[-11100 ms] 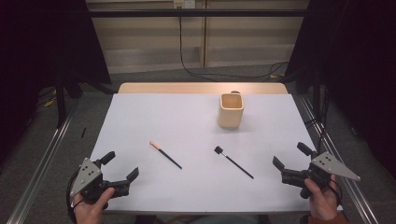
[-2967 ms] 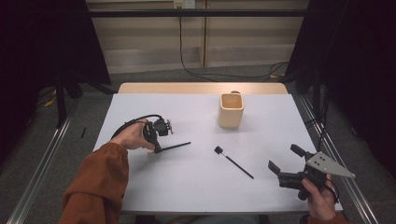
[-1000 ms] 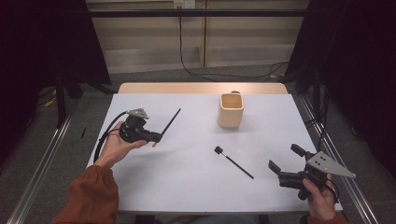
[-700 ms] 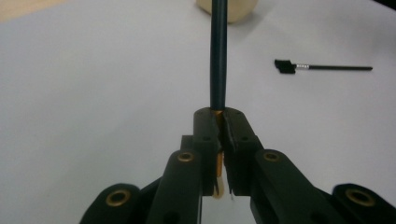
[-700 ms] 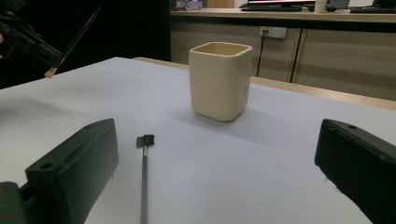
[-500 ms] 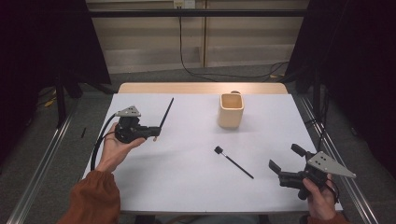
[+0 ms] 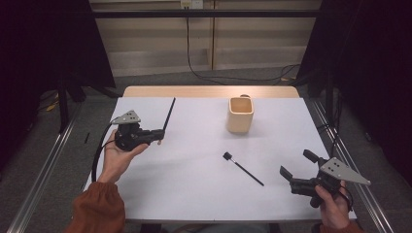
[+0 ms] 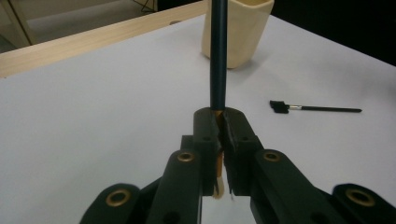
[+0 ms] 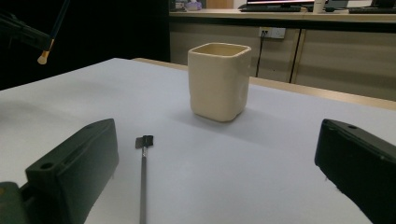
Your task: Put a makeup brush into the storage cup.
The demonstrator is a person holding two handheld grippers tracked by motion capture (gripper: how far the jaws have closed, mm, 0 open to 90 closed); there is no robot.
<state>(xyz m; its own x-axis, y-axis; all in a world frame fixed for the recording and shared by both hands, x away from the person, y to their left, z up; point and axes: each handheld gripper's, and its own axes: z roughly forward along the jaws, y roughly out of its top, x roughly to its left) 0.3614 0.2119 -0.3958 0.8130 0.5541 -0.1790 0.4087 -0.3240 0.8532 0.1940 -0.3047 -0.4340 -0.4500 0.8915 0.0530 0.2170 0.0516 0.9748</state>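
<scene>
Left tongs [image 7: 156,137] clamp brush [image 7: 168,114] near table's [image 7: 194,194] left edge.

- The left gripper [image 8: 219,135] has its jaws clamped on a dark pencil [image 8: 218,56] that points up and away.
- Beyond stands a cream cup [image 8: 238,30].
- A black brush [image 8: 315,108] lies on the white table [image 8: 93,121].

A white-topped table [image 7: 194,194] carries a cream cup [image 7: 240,115] and a black brush [image 7: 243,169].

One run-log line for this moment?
left tool: shut on brush, lifted | right tool: open, idle | second brush: on table | cup: upright
</scene>
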